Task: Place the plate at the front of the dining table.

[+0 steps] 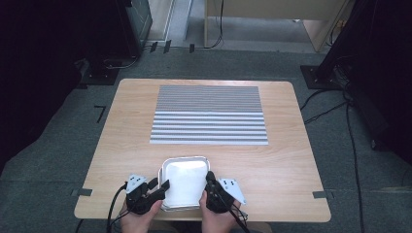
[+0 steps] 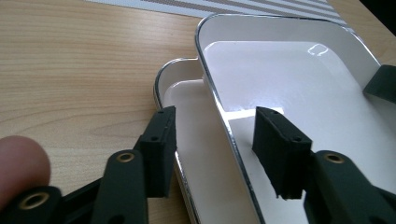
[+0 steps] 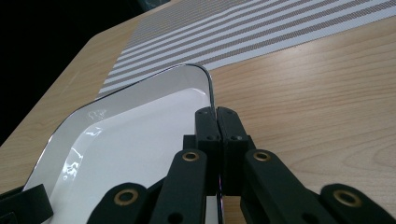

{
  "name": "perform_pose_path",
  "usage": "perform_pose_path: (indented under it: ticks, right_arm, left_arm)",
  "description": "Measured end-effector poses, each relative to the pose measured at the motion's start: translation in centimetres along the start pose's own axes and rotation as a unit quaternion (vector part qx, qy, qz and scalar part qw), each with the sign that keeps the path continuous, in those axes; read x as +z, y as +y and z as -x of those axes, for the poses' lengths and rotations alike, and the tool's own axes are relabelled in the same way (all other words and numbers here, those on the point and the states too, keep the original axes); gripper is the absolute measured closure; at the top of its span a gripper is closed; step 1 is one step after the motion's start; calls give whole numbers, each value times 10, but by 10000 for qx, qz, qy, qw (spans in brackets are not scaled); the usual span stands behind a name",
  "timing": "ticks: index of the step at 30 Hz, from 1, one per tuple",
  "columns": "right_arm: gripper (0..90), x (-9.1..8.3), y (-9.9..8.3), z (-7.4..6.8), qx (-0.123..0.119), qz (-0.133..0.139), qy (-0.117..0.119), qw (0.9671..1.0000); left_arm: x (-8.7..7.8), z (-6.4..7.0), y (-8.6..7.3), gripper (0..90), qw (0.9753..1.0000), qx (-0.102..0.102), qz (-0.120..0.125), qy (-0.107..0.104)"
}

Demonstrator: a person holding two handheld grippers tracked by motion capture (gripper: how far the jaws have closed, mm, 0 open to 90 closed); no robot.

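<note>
Trays sit stacked at the near edge of the tabletop [image 1: 291, 160] in the high view: an upper white tray [image 1: 184, 182] with a chrome-bright rim, flanked by the left claw [image 1: 158, 187] and the right claw [image 1: 210, 180], with a striped placemat [image 1: 209, 115] farther back.

Left gripper view: the left claw [image 2: 215, 140] is spread wide, its ribbed jaws astride the upper tray's [image 2: 289, 88] raised rim, and the lower tray [image 2: 187, 116] peeks out beneath. Closing squarely on that thin edge, without catching the lower rim, would likely give a clean lift.

Right gripper view: the right claw [image 3: 217, 135] is pinched tight on the upper tray's [image 3: 135, 135] opposite rim. Glossy enamel looks slippery; pale wood grain is matte; corners are rounded.
</note>
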State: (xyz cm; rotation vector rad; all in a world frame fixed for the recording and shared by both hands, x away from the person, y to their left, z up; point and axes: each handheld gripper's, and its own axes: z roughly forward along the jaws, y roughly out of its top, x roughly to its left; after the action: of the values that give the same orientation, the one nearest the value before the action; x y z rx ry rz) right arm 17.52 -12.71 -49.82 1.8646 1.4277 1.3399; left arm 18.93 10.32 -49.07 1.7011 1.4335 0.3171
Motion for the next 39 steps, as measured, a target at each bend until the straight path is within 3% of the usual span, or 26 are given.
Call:
perform_pose_path:
  ticks: [3, 5, 15, 18, 22, 23, 27, 39]
  right_arm:
    - [898, 1, -2, -1, 10, -10, 7, 10000]
    - [897, 1, -4, -3, -2, -18, 9, 10000]
    - [896, 2, -8, -4, 89, -2, 77, 9999]
    - [895, 2, -9, -3, 138, -19, 105, 9998]
    - [895, 4, -12, -1, 171, -79, 98, 9998]
    - [895, 4, -14, 0, 172, -108, 93, 9998]
    - [895, 4, -16, -1, 104, -96, 101, 9998]
    - [896, 7, -16, -3, -133, -170, 118, 9997]
  left_arm:
    - [0, 1, -1, 562, 10000, 23, 8, -13]
    - [3, 0, -1, 554, 9998, -85, -106, -136]
    - [4, -6, -2, 577, 9988, -283, -106, -381]
    - [3, -7, -2, 621, 9991, -279, -68, -298]
    - [2, -11, -3, 784, 9995, -272, -5, -171]
    - [1, -12, -4, 823, 9999, -151, 34, -63]
    - [1, -10, -4, 832, 10000, 24, 69, 46]
    - [2, -14, -4, 851, 9999, -65, 118, 50]
